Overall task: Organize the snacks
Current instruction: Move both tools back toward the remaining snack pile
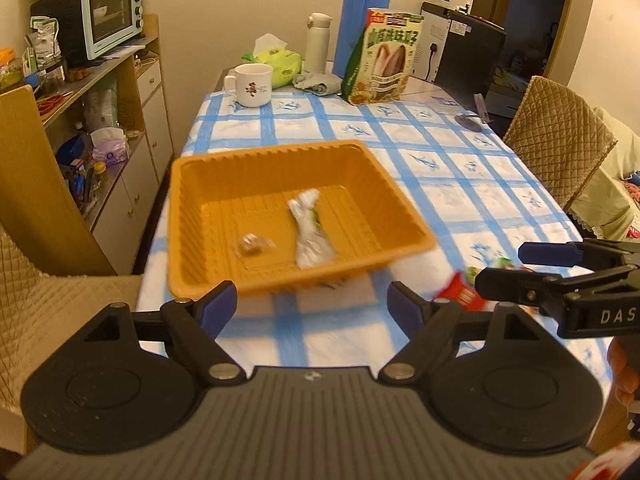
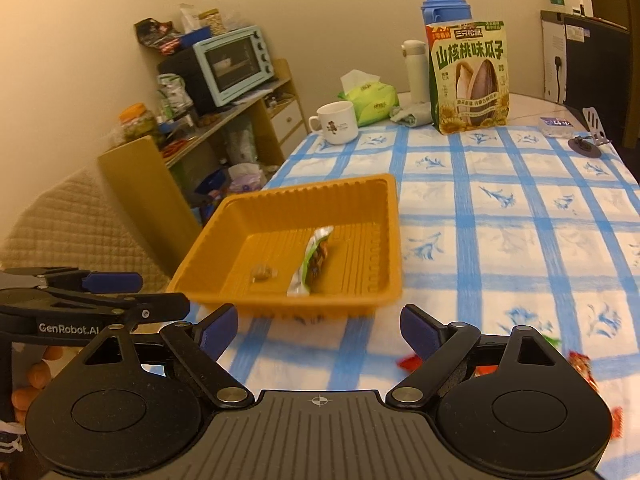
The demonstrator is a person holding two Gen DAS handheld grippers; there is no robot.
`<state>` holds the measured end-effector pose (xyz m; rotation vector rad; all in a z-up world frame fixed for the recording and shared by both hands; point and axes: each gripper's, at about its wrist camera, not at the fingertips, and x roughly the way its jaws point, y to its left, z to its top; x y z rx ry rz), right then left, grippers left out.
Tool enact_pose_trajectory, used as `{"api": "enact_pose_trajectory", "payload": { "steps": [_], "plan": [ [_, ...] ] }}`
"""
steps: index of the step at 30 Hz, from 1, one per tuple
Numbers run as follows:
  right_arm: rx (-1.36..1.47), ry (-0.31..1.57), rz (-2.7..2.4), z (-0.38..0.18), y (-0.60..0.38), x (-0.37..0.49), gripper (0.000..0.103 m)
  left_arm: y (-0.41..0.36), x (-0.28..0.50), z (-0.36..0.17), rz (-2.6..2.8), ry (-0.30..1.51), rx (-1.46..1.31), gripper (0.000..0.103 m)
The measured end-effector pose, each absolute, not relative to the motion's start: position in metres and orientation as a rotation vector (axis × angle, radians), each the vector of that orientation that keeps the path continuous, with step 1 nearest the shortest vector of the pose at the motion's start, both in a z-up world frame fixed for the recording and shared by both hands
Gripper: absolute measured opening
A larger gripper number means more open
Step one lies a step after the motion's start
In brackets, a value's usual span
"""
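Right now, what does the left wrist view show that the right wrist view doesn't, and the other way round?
Only the left wrist view shows the quilted chair on the table's right side, and the right gripper coming in from the right, open above a red wrapper.

Only the right wrist view shows the left gripper from the side, open, and red wrappers on the cloth by the lower right edge.

Both show the orange tray holding a green-and-white packet and a small clear-wrapped sweet, plus the mug and seed bag.
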<state>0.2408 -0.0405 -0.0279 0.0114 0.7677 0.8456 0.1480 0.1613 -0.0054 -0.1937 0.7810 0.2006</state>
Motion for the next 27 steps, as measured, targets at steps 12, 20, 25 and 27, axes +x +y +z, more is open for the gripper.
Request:
{"api": "enact_pose_trajectory", "payload": {
  "steps": [12, 20, 25, 27],
  "plan": [
    [-0.046, 0.796, 0.891, -0.038, -0.138, 0.202, 0.088, 0.070, 0.106, -0.007, 0.256, 0.777, -0.229, 0.088],
    [-0.065, 0.831, 0.893, -0.052, -0.189, 0.195, 0.088, 0.027, 0.091, -0.020, 0.290, 0.795, -0.242, 0.091],
    [-0.073, 0.854, 0.897, -0.060, -0.210, 0.194, 0.088, 0.010, 0.086, -0.025, 0.296, 0.815, -0.246, 0.094],
    [-0.079, 0.861, 0.899, -0.063, -0.215, 0.195, 0.088, 0.004, 0.083, -0.025, 0.292, 0.818, -0.239, 0.096]
  ]
}}
